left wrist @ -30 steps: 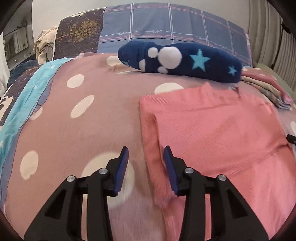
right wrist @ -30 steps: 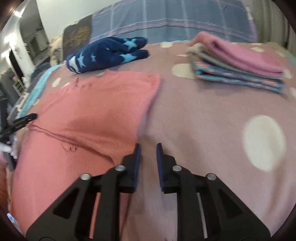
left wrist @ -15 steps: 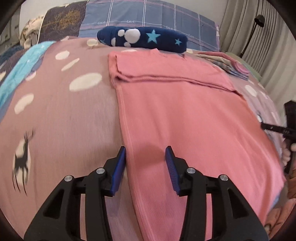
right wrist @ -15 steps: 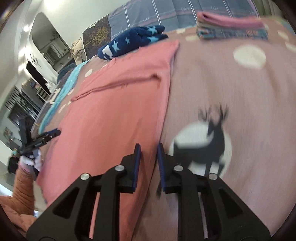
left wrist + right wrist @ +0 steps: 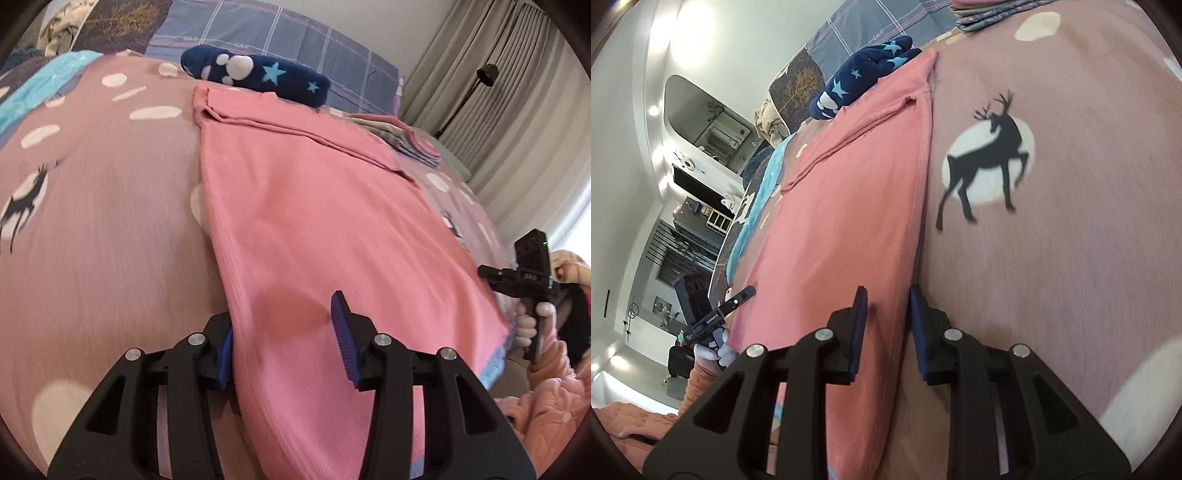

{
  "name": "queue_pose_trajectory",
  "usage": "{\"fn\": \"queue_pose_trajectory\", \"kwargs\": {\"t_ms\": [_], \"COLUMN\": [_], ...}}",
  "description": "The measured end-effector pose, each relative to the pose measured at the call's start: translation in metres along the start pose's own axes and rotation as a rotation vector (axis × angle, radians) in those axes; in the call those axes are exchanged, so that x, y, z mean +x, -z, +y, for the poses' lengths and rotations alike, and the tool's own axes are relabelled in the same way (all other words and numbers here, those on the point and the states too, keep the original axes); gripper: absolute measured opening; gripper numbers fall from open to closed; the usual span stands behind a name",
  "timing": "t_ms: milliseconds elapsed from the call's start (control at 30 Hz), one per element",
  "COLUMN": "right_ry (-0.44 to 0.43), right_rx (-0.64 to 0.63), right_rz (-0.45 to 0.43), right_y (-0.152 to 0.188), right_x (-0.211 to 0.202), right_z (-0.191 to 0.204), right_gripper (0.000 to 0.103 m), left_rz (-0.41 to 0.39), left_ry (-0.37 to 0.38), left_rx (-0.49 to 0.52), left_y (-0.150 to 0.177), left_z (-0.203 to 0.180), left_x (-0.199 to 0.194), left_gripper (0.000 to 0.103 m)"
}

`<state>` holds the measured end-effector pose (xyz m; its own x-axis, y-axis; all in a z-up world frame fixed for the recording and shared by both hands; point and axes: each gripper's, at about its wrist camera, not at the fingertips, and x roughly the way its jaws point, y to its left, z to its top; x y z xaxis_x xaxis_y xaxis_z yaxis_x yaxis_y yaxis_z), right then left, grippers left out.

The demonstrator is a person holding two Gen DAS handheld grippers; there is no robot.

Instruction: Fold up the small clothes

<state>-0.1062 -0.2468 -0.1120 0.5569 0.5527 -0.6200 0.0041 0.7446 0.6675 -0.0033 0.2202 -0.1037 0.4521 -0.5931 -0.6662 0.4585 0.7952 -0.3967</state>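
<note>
A pink knit garment [image 5: 314,206] lies flat on the bed, its far end folded over. It also shows in the right wrist view [image 5: 857,192]. My left gripper [image 5: 284,332] is open at the garment's near left edge, with the left finger under the edge and the right finger above the cloth. My right gripper [image 5: 886,317] is open with its jaws straddling the garment's near right edge. The right gripper also appears in the left wrist view [image 5: 517,280]. The left gripper appears in the right wrist view [image 5: 720,310].
A mauve bedspread [image 5: 92,229] with white dots and deer [image 5: 990,162] covers the bed. A navy star-patterned plush [image 5: 258,75] lies beyond the garment. A stack of folded clothes [image 5: 410,142] sits at the far right. Curtains [image 5: 517,110] hang on the right.
Both grippers have drawn back from the garment's far end to its near end. The right gripper has opened a little wider around the edge.
</note>
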Motion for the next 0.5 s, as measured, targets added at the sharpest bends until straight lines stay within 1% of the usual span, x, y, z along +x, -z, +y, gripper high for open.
{"fn": "queue_pose_trajectory", "kwargs": {"t_ms": [100,133,267,333,400,467,500], "right_ry": [-0.013,-0.038,-0.093,-0.119,-0.161,-0.165,-0.16], "right_rx": [0.003,0.012,0.015,0.006,0.022,0.003,-0.003], "right_rz": [0.026,0.043,0.086,0.094,0.11,0.122,0.124], "right_y": [0.011,0.017,0.031,0.026,0.018,0.011,0.011], "right_x": [-0.006,-0.008,-0.011,-0.003,0.01,0.018,0.019], "right_z": [0.003,0.004,0.006,0.006,0.007,0.015,0.016], "right_gripper": [0.025,0.028,0.031,0.032,0.032,0.032,0.032], "left_rz": [0.02,0.027,0.045,0.037,0.027,0.025,0.023], "left_ry": [0.048,0.071,0.143,0.161,0.193,0.186,0.174], "left_rx": [-0.008,-0.009,-0.001,-0.005,-0.045,-0.044,-0.036], "left_y": [0.012,0.017,0.032,0.031,0.024,0.018,0.018], "left_z": [-0.004,-0.006,-0.013,-0.012,-0.007,-0.011,-0.013], "left_x": [-0.008,-0.01,-0.017,-0.013,-0.006,0.0,0.001], "left_gripper": [0.045,0.045,0.045,0.045,0.045,0.045,0.042]}}
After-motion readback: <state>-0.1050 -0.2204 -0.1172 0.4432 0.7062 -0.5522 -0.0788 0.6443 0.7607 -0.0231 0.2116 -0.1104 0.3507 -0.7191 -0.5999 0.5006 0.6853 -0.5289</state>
